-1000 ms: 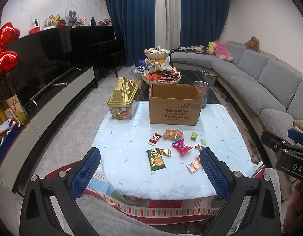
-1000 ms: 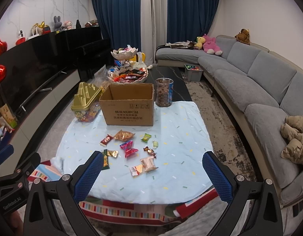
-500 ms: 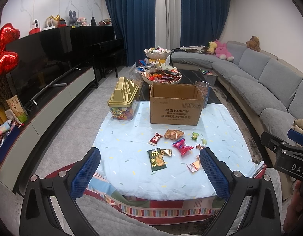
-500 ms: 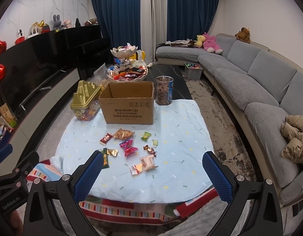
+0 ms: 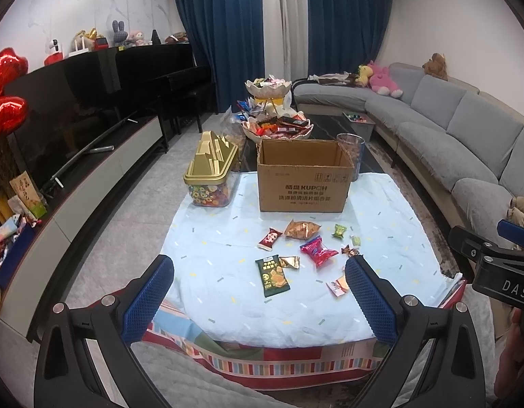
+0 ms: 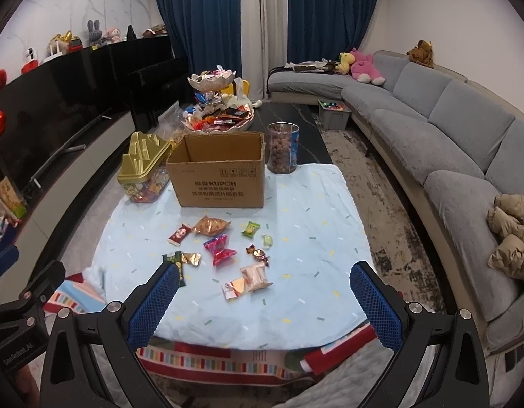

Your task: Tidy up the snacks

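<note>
Snacks point(image 5: 297, 250), loose, scattered on a pale blue cloth point(image 5: 227, 292) before an open cardboard box point(image 5: 303, 176).

"KUPOH" was read on the box front; the remaining print was too small to make out. A dark green packet point(image 5: 272, 272) was laid flat, its long axis running toward the box; a pink packet point(image 6: 220, 250) lay just beside a gold wrapper point(image 6: 191, 258). The left gripper point(image 5: 258, 301) and right gripper point(image 6: 262, 304) were held spread wide and empty, near the cloth's front edge.
</note>
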The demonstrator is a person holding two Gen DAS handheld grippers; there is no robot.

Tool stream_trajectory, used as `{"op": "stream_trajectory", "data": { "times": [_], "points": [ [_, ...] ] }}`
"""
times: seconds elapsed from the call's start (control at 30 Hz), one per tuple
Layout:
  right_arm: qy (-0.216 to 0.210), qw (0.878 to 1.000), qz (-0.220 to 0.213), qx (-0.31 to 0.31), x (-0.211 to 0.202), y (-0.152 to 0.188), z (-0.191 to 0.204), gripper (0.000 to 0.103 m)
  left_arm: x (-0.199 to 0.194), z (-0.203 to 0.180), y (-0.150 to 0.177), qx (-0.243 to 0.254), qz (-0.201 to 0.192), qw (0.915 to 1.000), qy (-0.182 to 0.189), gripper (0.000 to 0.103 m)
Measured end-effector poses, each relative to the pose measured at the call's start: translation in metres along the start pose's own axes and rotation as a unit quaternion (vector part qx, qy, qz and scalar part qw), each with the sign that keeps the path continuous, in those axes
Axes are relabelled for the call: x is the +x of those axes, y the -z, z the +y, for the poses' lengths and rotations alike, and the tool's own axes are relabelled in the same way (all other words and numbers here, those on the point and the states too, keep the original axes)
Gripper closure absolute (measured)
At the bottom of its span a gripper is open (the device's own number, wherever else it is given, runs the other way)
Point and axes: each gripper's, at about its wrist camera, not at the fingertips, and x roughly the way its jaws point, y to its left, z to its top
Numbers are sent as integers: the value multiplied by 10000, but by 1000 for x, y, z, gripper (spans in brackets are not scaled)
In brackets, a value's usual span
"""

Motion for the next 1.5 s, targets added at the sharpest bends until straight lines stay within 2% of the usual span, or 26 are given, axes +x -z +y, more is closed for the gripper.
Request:
{"op": "stream_trajectory", "data": {
  "times": [0.57, 1.07, 1.3, 1.5],
  "points": [
    [93, 9998, -66, -145, 42, -10, 2, 1, 54, -10, -5, 90, 274, 9995, -121, 0],
    [65, 9987, 440, -268, 115, -7, 1, 1, 129, -25, 4, 145, 718, 9970, -237, 1],
    [53, 9968, 720, -348, 149, 1, 2, 7, 165, -26, 13, 147, 929, 9953, -247, 1],
    [-12, 9946, 974, -364, 176, 7, 3, 7, 197, -30, 17, 44, 1137, 9933, -187, 1]
  ]
}}
